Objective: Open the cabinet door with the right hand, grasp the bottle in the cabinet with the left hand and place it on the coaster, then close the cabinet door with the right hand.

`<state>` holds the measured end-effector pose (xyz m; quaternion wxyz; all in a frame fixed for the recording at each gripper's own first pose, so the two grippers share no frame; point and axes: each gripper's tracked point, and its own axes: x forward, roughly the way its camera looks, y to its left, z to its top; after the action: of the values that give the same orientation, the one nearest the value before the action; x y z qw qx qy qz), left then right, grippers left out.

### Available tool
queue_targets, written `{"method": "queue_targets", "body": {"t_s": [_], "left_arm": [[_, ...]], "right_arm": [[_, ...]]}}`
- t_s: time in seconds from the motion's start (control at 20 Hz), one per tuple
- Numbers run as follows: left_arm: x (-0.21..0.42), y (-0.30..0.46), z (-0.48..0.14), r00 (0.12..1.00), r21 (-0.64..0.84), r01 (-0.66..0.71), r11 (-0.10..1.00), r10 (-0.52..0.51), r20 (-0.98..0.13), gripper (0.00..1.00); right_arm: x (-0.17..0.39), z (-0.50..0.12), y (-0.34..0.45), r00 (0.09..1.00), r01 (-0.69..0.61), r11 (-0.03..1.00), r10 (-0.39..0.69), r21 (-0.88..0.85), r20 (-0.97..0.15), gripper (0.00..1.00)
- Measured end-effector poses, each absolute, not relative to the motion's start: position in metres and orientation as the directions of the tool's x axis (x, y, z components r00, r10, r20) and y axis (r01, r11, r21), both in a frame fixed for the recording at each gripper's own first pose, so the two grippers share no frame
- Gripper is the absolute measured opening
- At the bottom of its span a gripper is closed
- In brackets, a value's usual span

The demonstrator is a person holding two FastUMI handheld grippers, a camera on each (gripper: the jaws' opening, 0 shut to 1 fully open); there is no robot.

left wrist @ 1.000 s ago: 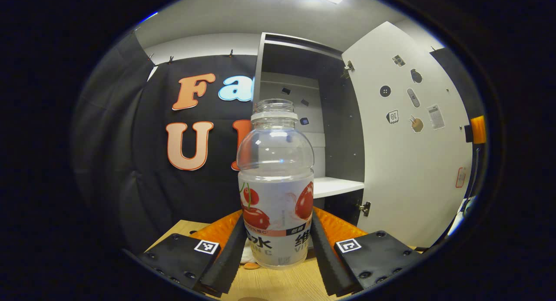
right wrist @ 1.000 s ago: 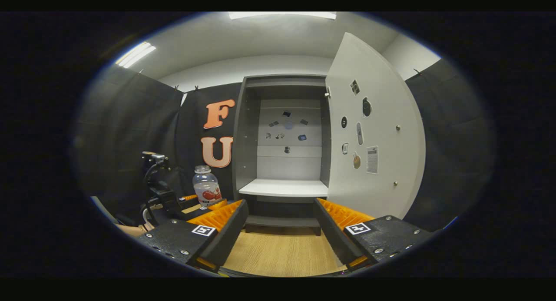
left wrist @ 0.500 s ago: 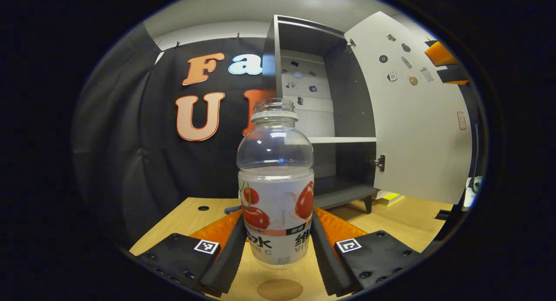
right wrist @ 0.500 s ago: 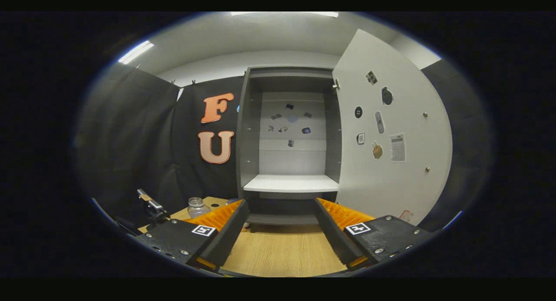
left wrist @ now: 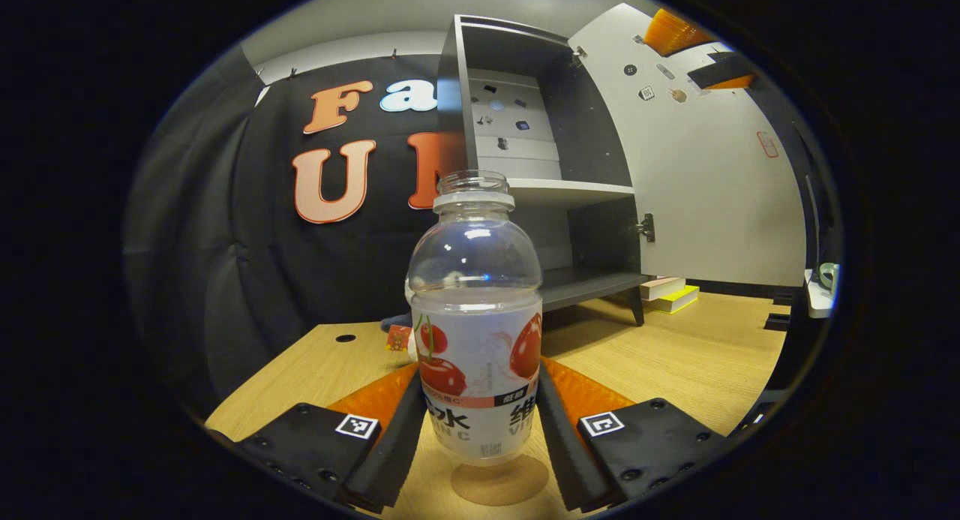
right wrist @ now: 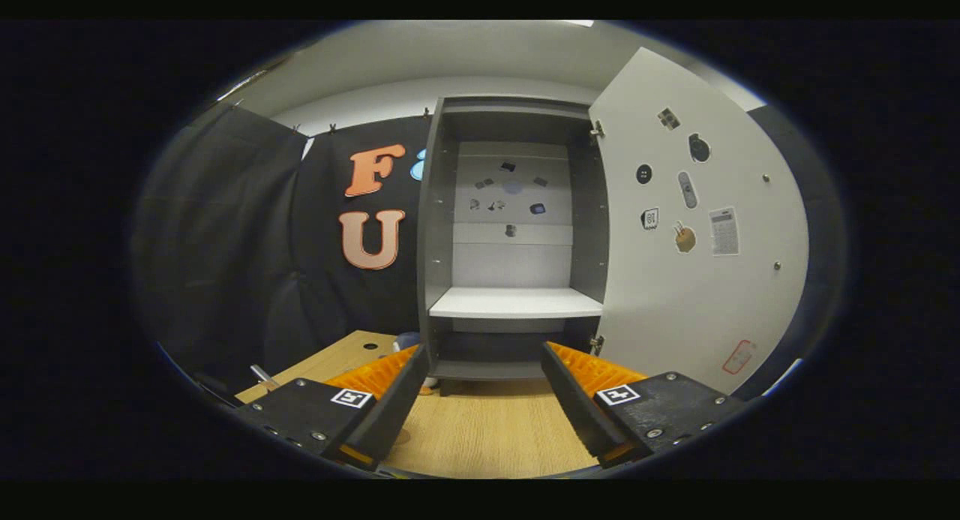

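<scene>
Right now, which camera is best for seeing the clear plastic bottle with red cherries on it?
The left gripper view. The clear plastic cherry bottle stands big in the middle, held between the left gripper's fingers above the round brown coaster. I cannot pick it out in the right gripper view.

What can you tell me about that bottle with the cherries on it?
The bottle is clear plastic with a domed shoulder, a white neck ring and an open mouth with no cap. A white label with red cherries wraps its lower half. It looks empty and stands upright between the left gripper fingers, which press its sides. Its base is just above a round brown coaster on the wooden table.
</scene>
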<state>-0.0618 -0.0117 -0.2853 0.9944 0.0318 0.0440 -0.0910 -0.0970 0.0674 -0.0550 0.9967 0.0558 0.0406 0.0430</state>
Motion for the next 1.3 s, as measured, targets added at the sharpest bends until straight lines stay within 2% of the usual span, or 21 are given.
{"method": "queue_targets", "body": {"t_s": [0.2,0.6,1.3], "left_arm": [[-0.063,-0.012,-0.303,0.978,0.037,0.175,0.984,-0.170,-0.119,0.84],[-0.066,-0.008,-0.336,0.966,0.024,0.161,0.987,-0.152,-0.207,0.83],[-0.075,-0.011,-0.351,0.947,0.027,0.154,0.988,-0.140,-0.289,0.86]], "right_arm": [[-0.092,-0.066,0.070,0.991,-0.066,0.995,0.074,0.073,-0.114,0.93],[-0.091,-0.076,0.081,0.979,-0.104,0.990,0.120,0.099,-0.168,0.93],[-0.094,-0.080,0.077,0.974,-0.128,0.985,0.148,0.120,-0.174,0.93]]}}
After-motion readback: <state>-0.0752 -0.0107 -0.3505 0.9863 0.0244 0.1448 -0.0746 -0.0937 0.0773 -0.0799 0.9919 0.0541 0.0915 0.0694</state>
